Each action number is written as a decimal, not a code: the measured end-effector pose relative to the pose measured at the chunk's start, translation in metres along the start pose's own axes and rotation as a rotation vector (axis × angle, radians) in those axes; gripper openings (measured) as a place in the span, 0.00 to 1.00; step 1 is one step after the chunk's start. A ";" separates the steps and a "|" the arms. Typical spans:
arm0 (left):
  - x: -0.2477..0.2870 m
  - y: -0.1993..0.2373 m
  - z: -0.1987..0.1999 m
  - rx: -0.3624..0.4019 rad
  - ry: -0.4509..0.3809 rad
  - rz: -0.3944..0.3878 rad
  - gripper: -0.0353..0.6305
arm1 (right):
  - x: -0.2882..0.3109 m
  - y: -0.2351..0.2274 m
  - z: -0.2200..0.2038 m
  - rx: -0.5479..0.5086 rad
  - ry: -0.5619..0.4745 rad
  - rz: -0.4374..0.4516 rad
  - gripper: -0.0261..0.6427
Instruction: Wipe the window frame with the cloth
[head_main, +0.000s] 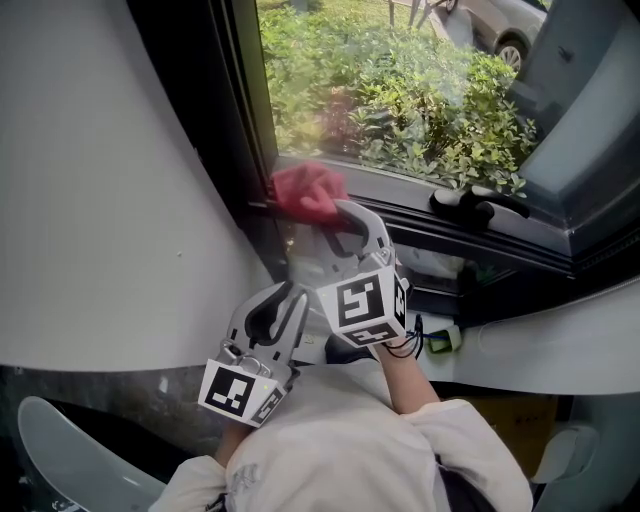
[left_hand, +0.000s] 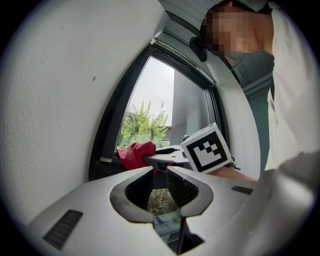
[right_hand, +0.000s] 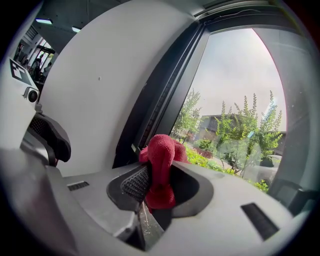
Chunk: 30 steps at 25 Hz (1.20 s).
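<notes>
Right tongs: pinched tight on the red cloth. Both ribbed pads bit into the fabric. A wad bulged out past the tips and a tail hung down behind them.
Right tongs, head view: reached forward to the lower left corner of the window, marker cube facing up.
Cloth: bunched, sat at the foot of the window frame, against the dark bottom rail right by the left upright. Whether it touched the glass could not be told.
Left tongs: spread a little, with a narrow gap between the pads and nothing in it. Only greenery and glass showed through.
Left tongs, head view: held low, just beside and behind the right tongs, near the white wall. Clear of cloth and frame.
From the left gripper view: the right tongs lay crosswise just ahead, with the cloth at their tip by the frame.
Handle: dark, on the bottom rail, well to the right of the cloth.
Outside: green bushes close behind the glass, part of a car at top right.
Person: light sleeves at the bottom of the head view, one hand behind each marker cube.
</notes>
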<state>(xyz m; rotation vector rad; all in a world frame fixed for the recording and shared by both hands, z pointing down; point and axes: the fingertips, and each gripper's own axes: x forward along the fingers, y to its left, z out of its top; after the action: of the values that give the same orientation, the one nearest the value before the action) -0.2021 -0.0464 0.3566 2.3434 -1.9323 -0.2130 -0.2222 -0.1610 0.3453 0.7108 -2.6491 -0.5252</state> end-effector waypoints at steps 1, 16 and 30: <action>0.001 0.000 0.000 0.000 0.000 -0.003 0.19 | 0.000 0.000 0.000 0.004 -0.002 -0.001 0.21; 0.014 -0.003 -0.003 -0.008 0.001 -0.034 0.19 | -0.007 -0.007 -0.006 0.020 -0.002 0.015 0.20; 0.021 -0.002 -0.005 -0.017 0.007 -0.041 0.19 | -0.016 -0.015 -0.013 0.006 -0.001 0.014 0.20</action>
<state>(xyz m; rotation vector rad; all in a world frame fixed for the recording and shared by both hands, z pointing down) -0.1956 -0.0672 0.3606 2.3711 -1.8732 -0.2230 -0.1974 -0.1679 0.3460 0.6928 -2.6555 -0.5145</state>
